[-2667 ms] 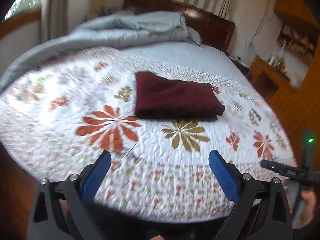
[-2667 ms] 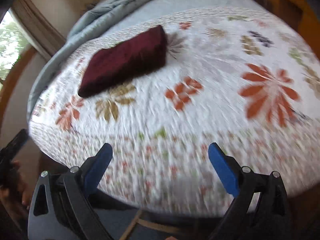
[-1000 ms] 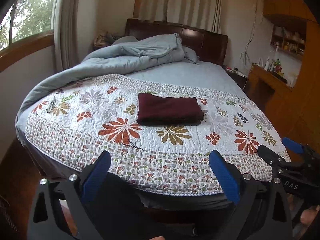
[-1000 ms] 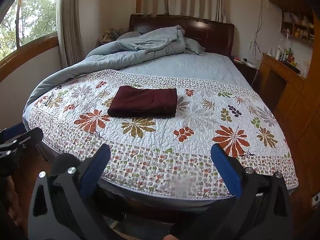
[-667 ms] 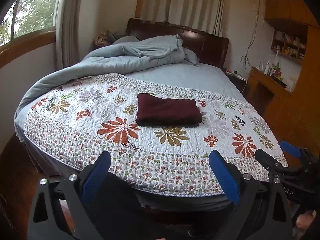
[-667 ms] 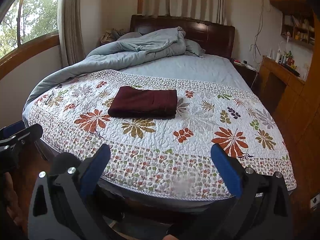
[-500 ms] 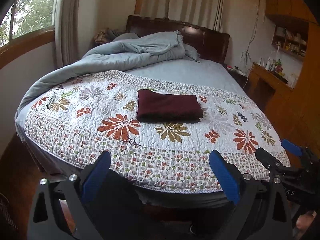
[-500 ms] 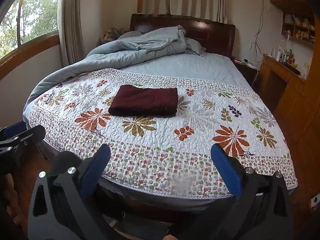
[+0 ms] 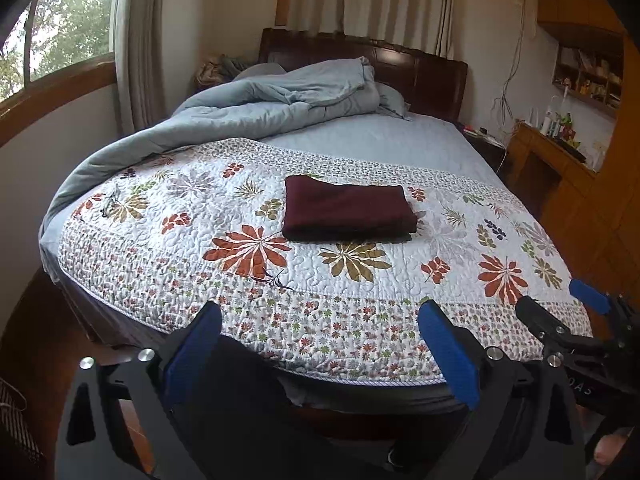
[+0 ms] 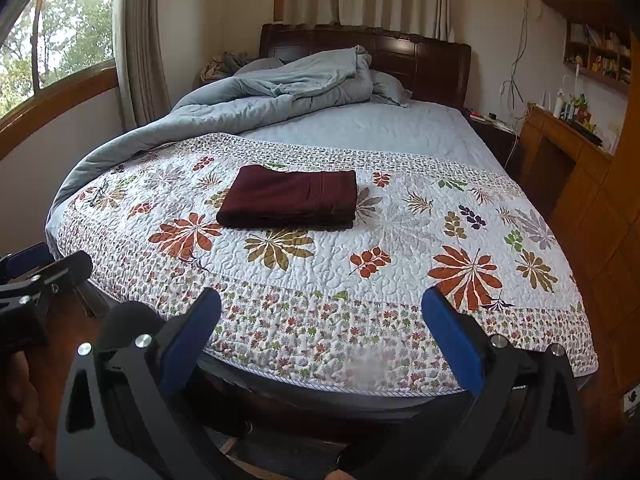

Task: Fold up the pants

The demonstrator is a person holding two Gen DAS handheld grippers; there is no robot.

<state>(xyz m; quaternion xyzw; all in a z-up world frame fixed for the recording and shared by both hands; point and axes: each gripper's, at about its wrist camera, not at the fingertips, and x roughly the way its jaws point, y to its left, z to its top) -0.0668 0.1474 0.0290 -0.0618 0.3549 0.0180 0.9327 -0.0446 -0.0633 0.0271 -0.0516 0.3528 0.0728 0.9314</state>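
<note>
Pants (image 9: pixel 347 208) are folded into a neat maroon rectangle, lying flat on the floral quilt (image 9: pixel 360 284) well ahead of both my grippers, about mid-quilt and nowhere near touching either one. My left gripper (image 9: pixel 320 344) is spread wide with nothing between the blue pads (image 9: pixel 448 354), hanging out past the foot of the bed. Same deal with my right gripper (image 10: pixel 320 340), jaws apart and holding nothing, also off the near edge of the bed. From the left gripper the pants sit straight ahead; from the right gripper they're ahead and a bit to the left. Beyond the pants there's a rumpled grey-blue duvet (image 10: pixel 280 88) piled against the dark wooden headboard (image 10: pixel 420 60). Off to the right of my grippers there's a wooden cabinet (image 10: pixel 568 148) with small stuff on top, too small to make out.
</note>
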